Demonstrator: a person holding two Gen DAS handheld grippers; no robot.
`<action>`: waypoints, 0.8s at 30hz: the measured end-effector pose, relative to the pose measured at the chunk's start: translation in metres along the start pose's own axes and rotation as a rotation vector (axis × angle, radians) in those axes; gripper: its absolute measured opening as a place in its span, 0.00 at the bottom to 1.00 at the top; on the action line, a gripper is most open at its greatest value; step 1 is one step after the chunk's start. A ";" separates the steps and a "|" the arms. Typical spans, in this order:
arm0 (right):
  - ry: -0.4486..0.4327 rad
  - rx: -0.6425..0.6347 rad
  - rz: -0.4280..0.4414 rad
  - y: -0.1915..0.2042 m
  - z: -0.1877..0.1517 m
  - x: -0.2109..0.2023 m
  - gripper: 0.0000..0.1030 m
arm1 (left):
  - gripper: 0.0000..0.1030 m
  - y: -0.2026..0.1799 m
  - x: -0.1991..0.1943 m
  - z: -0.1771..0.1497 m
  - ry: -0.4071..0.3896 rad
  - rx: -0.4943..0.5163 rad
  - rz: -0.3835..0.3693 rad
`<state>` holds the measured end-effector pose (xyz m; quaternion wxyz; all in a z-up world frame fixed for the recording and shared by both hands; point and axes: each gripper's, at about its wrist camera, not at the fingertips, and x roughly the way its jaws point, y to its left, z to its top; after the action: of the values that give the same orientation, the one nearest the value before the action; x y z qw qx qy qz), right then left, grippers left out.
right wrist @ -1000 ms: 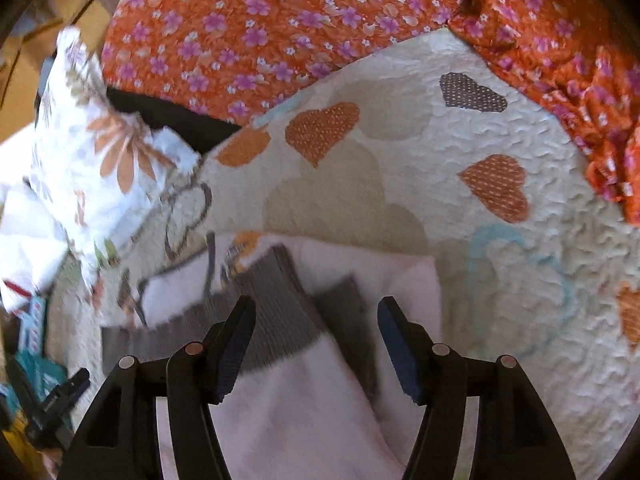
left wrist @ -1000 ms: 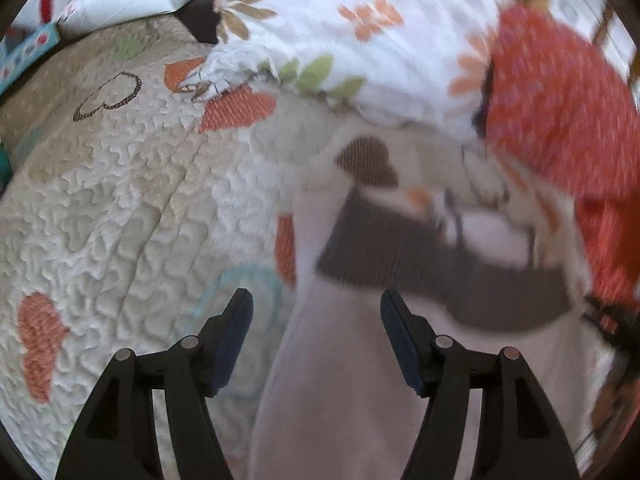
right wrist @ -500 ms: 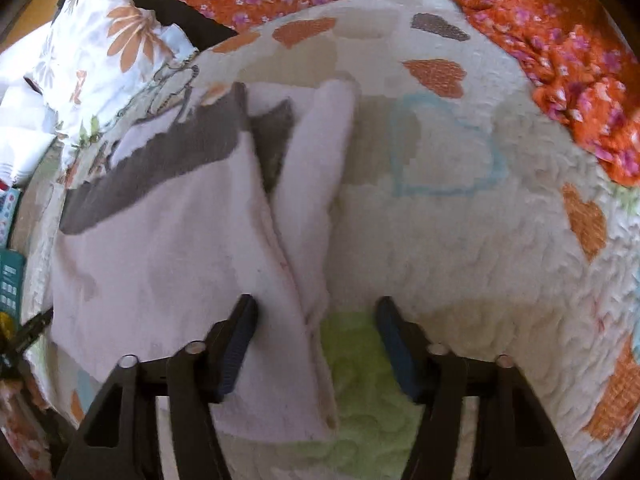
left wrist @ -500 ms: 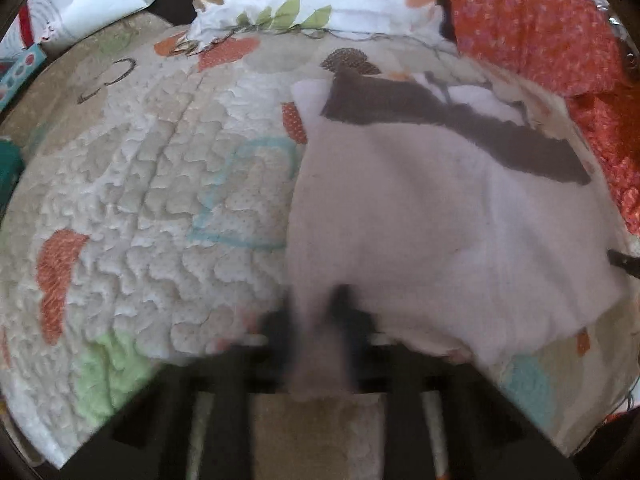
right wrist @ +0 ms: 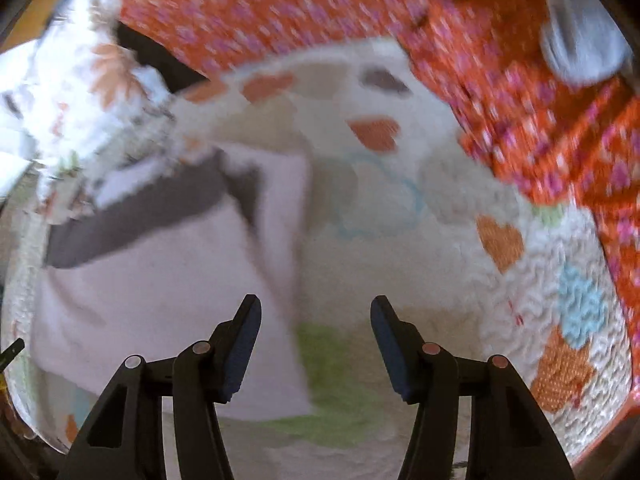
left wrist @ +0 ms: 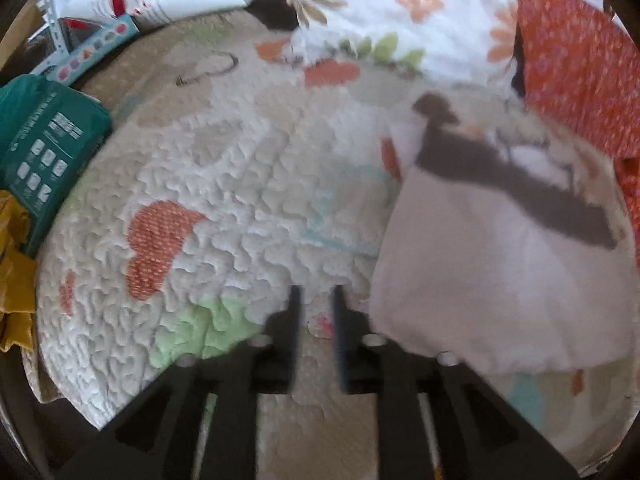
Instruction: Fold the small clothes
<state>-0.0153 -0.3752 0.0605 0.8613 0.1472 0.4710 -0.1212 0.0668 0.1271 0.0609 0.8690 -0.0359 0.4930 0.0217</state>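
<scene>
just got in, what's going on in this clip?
A person with a handheld gripper in each hand is folding a small pale pink garment with a dark grey waistband, laid on a heart-patterned quilt. Right now neither gripper holds it. The left gripper has its jaws nearly closed with nothing between them, just left of the garment. The right gripper is open over the garment's right edge. The garment lies partly folded, one side flap turned over.

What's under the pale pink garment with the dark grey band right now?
The pale pink garment with the dark grey band lies on the quilted heart-patterned bedspread. Only quilt shows around its edges; anything beneath the cloth itself is covered.
</scene>
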 end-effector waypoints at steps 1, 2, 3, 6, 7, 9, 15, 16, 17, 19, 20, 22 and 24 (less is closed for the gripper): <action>-0.018 -0.015 0.022 0.009 0.001 -0.004 0.59 | 0.51 0.001 -0.007 -0.001 -0.018 -0.011 -0.011; -0.031 -0.039 0.054 0.023 0.002 -0.008 0.60 | 0.57 0.002 -0.014 -0.002 -0.040 -0.027 -0.021; -0.034 -0.058 0.075 0.035 0.003 -0.008 0.60 | 0.61 0.003 -0.019 -0.002 -0.060 -0.041 -0.026; -0.034 -0.151 0.123 0.080 0.001 -0.006 0.60 | 0.62 0.007 -0.020 0.002 -0.072 -0.057 -0.031; -0.035 -0.195 0.135 0.100 -0.001 -0.006 0.60 | 0.62 0.010 -0.018 0.005 -0.070 -0.064 -0.038; -0.038 -0.271 0.161 0.133 -0.010 -0.004 0.60 | 0.62 0.021 -0.013 0.006 -0.060 -0.088 -0.029; -0.037 -0.555 0.272 0.244 -0.063 0.002 0.60 | 0.62 0.064 -0.013 0.017 -0.061 -0.196 -0.055; -0.037 -0.602 0.288 0.259 -0.075 0.003 0.60 | 0.62 0.073 -0.013 0.020 -0.066 -0.219 -0.053; -0.038 -0.656 0.300 0.277 -0.089 0.004 0.60 | 0.62 0.081 -0.014 0.022 -0.068 -0.239 -0.054; -0.061 -0.784 0.285 0.313 -0.120 0.007 0.60 | 0.62 0.094 -0.013 0.026 -0.068 -0.279 -0.064; -0.070 -0.818 0.279 0.323 -0.127 0.009 0.60 | 0.62 0.099 -0.013 0.027 -0.067 -0.297 -0.074; -0.078 -0.886 0.274 0.347 -0.146 0.014 0.60 | 0.62 0.106 -0.013 0.028 -0.065 -0.327 -0.092; -0.109 -0.939 0.210 0.370 -0.160 0.024 0.60 | 0.63 0.113 -0.013 0.029 -0.063 -0.351 -0.103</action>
<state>0.0018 0.0254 0.0098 0.8656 -0.2172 0.4116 0.1846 0.0764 0.2421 0.0822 0.8644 -0.2117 0.4516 0.0640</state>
